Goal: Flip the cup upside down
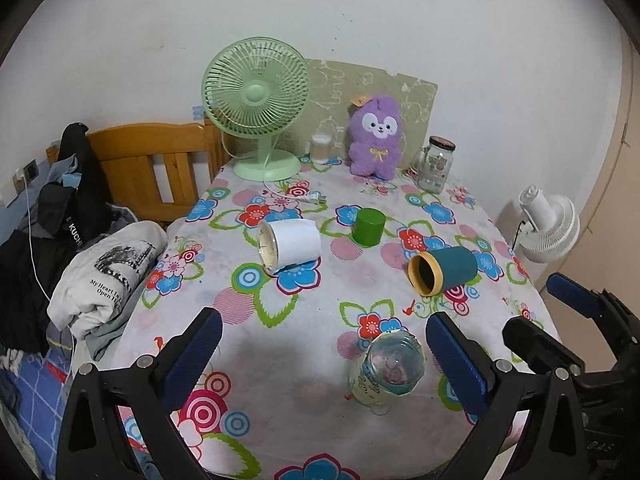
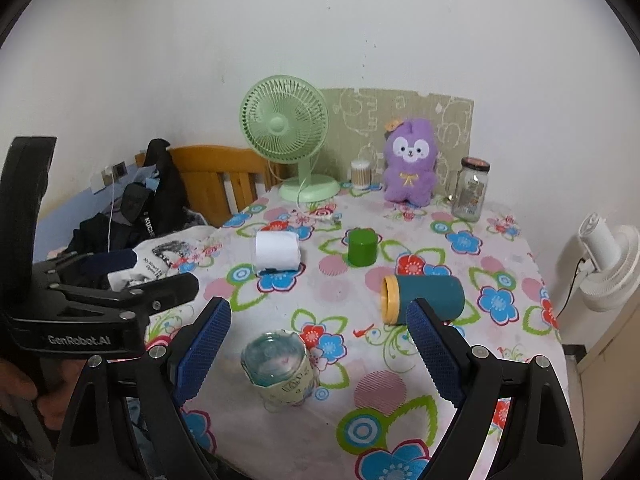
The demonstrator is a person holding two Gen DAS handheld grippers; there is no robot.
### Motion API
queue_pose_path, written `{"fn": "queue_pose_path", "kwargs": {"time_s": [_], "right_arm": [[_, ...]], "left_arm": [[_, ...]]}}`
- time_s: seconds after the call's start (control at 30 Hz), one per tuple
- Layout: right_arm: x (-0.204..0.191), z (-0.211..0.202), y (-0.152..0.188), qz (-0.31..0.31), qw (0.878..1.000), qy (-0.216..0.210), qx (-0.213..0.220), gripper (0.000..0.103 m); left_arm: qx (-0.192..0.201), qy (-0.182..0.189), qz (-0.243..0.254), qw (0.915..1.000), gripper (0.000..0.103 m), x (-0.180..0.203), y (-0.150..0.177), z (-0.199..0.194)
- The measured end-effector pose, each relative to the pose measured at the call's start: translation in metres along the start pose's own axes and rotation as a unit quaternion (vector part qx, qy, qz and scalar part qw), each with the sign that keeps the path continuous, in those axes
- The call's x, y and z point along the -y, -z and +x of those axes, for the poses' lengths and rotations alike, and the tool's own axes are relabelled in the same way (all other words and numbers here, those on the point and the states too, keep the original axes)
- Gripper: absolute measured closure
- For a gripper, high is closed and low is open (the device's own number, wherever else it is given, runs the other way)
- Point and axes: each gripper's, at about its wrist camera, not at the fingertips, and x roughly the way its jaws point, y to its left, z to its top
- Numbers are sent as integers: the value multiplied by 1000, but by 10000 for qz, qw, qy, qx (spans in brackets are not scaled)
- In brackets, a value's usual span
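Observation:
A clear glass cup [image 1: 386,368] [image 2: 280,366] with a pale label stands on the floral table near the front edge, its bottom up. A teal cup with a yellow rim [image 1: 442,270] [image 2: 422,300] lies on its side. A white cup [image 1: 290,246] [image 2: 277,251] lies on its side too. A green cup [image 1: 368,221] [image 2: 362,247] stands further back. My left gripper [image 1: 324,344] is open, above the table front, with the glass cup between its fingers' line. My right gripper [image 2: 318,334] is open, just behind the glass cup; it also shows in the left wrist view [image 1: 560,308].
A green fan [image 1: 258,108], a purple plush toy [image 1: 376,138], a glass jar [image 1: 434,164] and a cotton-swab box [image 1: 321,148] stand along the back wall. Clothes [image 1: 100,280] and a wooden bed frame [image 1: 160,168] lie left. A white fan [image 1: 548,228] is right.

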Motion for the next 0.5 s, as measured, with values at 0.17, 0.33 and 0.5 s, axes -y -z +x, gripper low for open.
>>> {"fn": "queue_pose_path", "kwargs": {"time_s": [0.17,0.33,0.5], "right_arm": [[-10,-10,-3,-32,9996,212,200,12],[-17,-21,-6,-20,9985,379,393,11],[-24,-29,-7,-24,9968,522,601,2]], "left_arm": [[305,-60,-153,9994,0,-7,4,-10],[640,-171,-189,9976,0,-11,8,-21],[810,-259,-185,9962,0,-12,10,-26]]}}
